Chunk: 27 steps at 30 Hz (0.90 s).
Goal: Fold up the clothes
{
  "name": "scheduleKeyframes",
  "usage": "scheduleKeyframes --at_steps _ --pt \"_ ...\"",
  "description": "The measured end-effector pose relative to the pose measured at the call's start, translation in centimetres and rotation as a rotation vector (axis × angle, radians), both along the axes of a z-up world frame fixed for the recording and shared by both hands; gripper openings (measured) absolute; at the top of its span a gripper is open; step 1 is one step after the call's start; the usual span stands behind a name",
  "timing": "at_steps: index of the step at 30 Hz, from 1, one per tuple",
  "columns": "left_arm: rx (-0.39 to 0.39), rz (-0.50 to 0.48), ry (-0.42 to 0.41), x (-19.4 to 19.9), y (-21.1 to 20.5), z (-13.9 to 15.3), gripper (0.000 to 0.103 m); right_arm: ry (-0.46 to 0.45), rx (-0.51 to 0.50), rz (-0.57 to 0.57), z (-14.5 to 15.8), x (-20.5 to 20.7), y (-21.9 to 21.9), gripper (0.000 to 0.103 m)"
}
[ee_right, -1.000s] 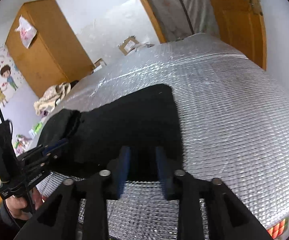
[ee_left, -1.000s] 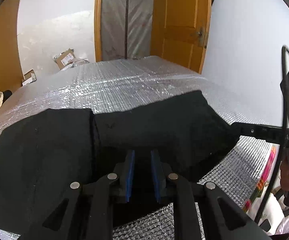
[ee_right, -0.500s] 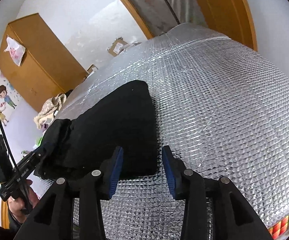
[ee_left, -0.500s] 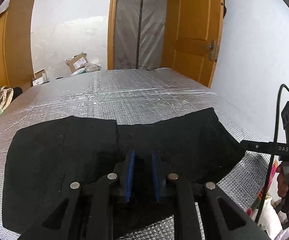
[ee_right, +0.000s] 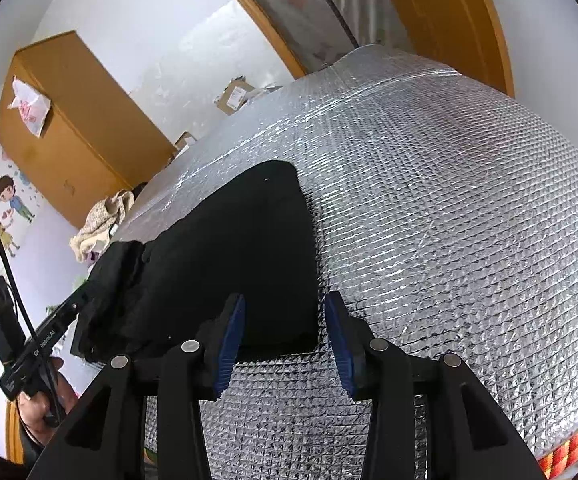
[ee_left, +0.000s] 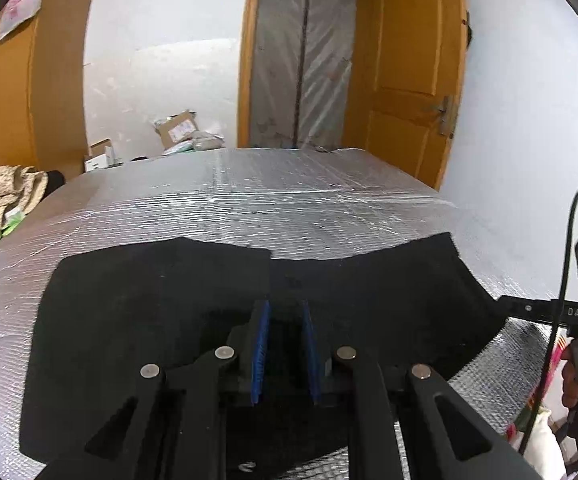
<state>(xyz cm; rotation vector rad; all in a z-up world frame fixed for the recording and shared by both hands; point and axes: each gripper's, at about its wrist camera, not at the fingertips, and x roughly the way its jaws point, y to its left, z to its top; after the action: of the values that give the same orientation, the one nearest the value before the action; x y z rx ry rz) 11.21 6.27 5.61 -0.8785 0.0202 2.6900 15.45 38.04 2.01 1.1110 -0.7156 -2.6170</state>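
A black garment (ee_left: 149, 320) lies spread on the silver foil-covered table (ee_left: 249, 200). My left gripper (ee_left: 284, 305) is shut on its near edge, with dark cloth between the blue pads. From the right wrist view that edge looks bunched and lifted at the left gripper (ee_right: 85, 296). My right gripper (ee_right: 285, 312) hovers over the garment's (ee_right: 229, 248) near right corner. Its jaws are opening, and the pads stand clear of the cloth. In the left wrist view the right gripper (ee_left: 503, 303) pokes in at the garment's right edge.
Bare foil (ee_right: 449, 200) stretches beyond and to the right of the garment. A wooden door (ee_left: 409, 80) and a plastic-covered doorway stand behind the table. Cardboard boxes (ee_left: 179, 132) and a heap of cloth (ee_left: 9, 188) lie at the back left. A wardrobe (ee_right: 69, 128) stands at the left.
My right gripper's jaws have widened and let go of the garment's corner, which now lies flat. My left gripper has risen a little, still gripping the cloth.
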Motion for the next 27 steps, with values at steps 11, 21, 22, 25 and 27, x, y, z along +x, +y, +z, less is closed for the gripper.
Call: scheduleKeyframes --at_steps 11,21,22,25,27 --pt "0.018 0.070 -0.049 -0.7 -2.2 -1.4 0.017 -0.009 -0.013 0.036 -0.1 -0.6 -1.0 0.044" --pt "0.026 0.073 -0.062 -0.7 -2.3 -1.9 0.017 -0.033 -0.058 0.083 0.0 -1.5 -2.1 0.045" --pt "0.026 0.075 -0.063 -0.8 -2.3 -1.9 0.017 -0.034 -0.065 0.086 -0.1 -1.4 -2.2 0.045" --pt "0.025 0.078 -0.064 -0.8 -2.5 -2.1 0.017 -0.042 -0.112 0.060 -0.5 -1.4 -1.5 0.039" --pt "0.024 0.078 -0.067 -0.8 -2.5 -2.1 0.017 -0.055 -0.123 0.040 -0.7 -1.5 -1.3 0.030"
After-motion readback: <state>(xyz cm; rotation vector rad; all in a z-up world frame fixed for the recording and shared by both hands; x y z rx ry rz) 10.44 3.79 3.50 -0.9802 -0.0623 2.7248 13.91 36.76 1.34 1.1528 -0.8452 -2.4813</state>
